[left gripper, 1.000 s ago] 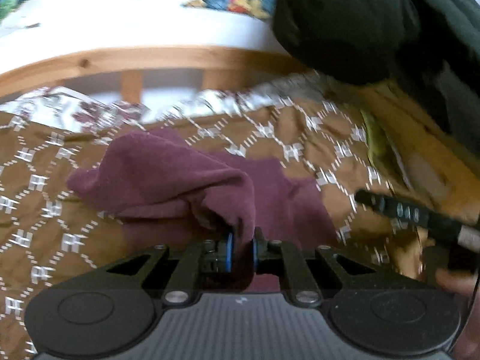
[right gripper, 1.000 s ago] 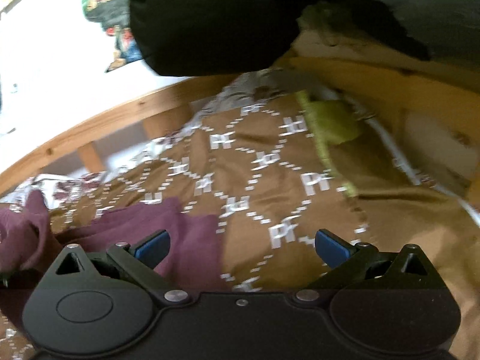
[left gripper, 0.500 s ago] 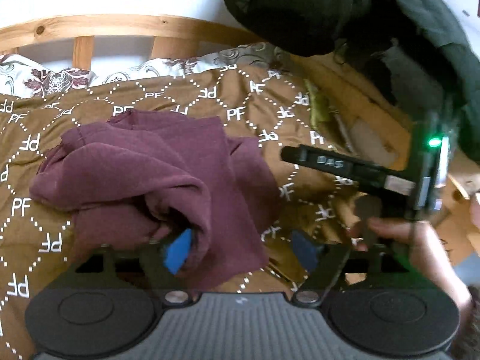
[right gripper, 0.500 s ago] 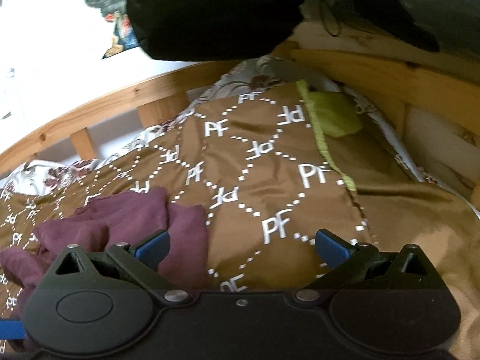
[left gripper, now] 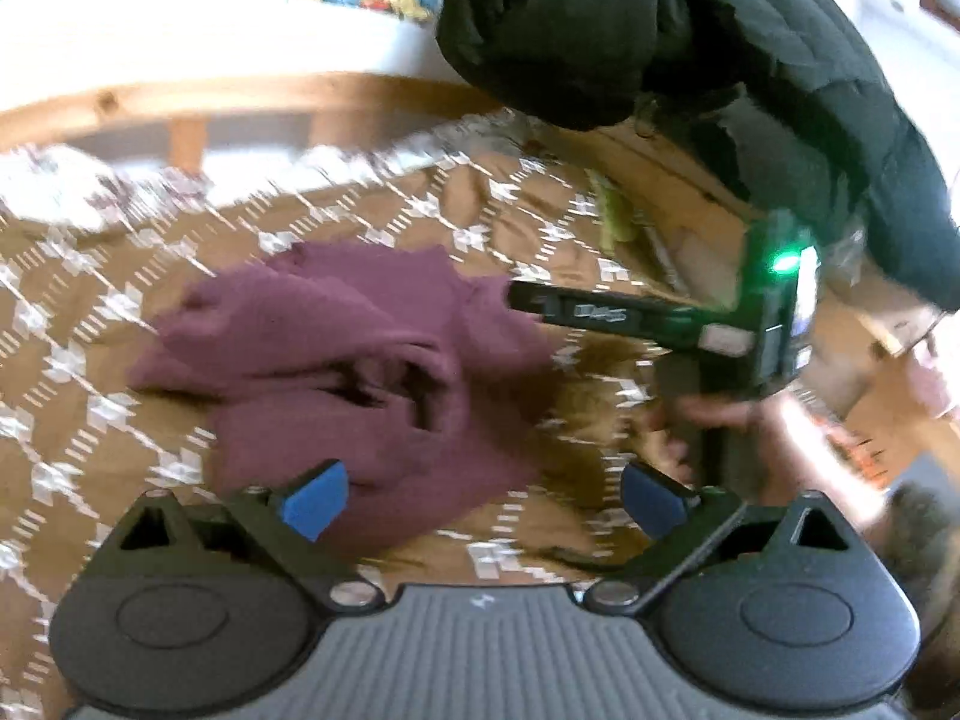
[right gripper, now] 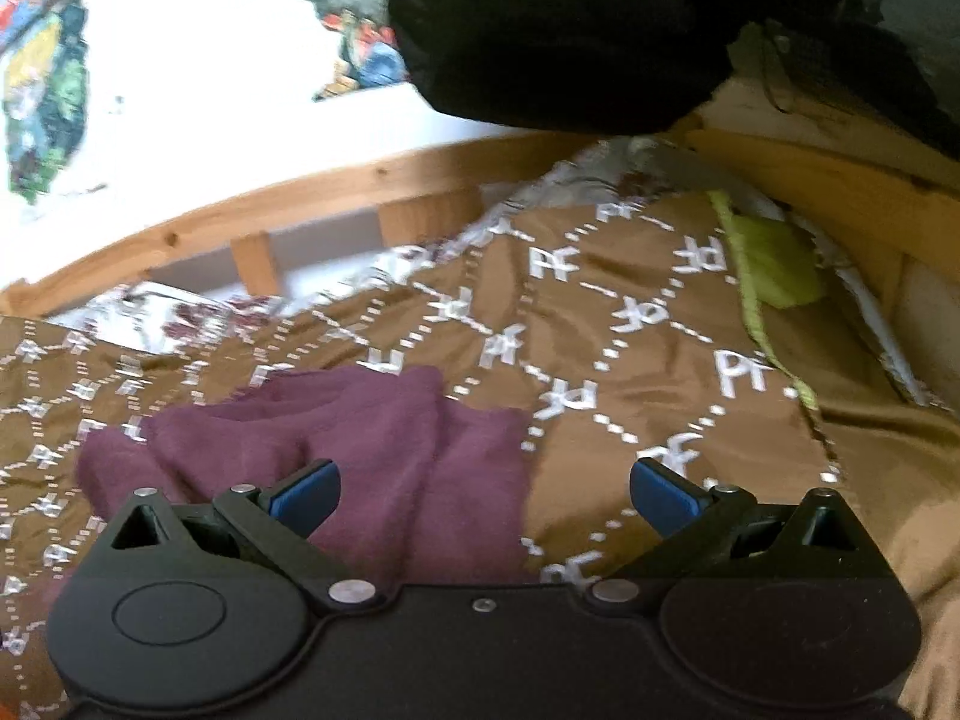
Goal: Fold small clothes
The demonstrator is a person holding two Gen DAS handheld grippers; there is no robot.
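A crumpled maroon garment (left gripper: 354,360) lies on a brown patterned blanket (left gripper: 90,420). My left gripper (left gripper: 483,501) is open and empty, just near the garment's front edge. My right gripper (right gripper: 483,498) is open and empty, with the maroon garment (right gripper: 360,456) under its left finger. The right gripper's body also shows in the left wrist view (left gripper: 690,324), at the garment's right side, held by a hand.
A wooden bed rail (left gripper: 240,96) runs along the far side and another (right gripper: 840,192) on the right. A black jacket (left gripper: 660,30) hangs over the far right corner. A lime-green cloth (right gripper: 774,264) lies at the blanket's right edge.
My left gripper let go of the maroon garment, opened wide and pulled back. The garment dropped into a heap on the blanket. The right gripper stayed open and moved closer to the garment.
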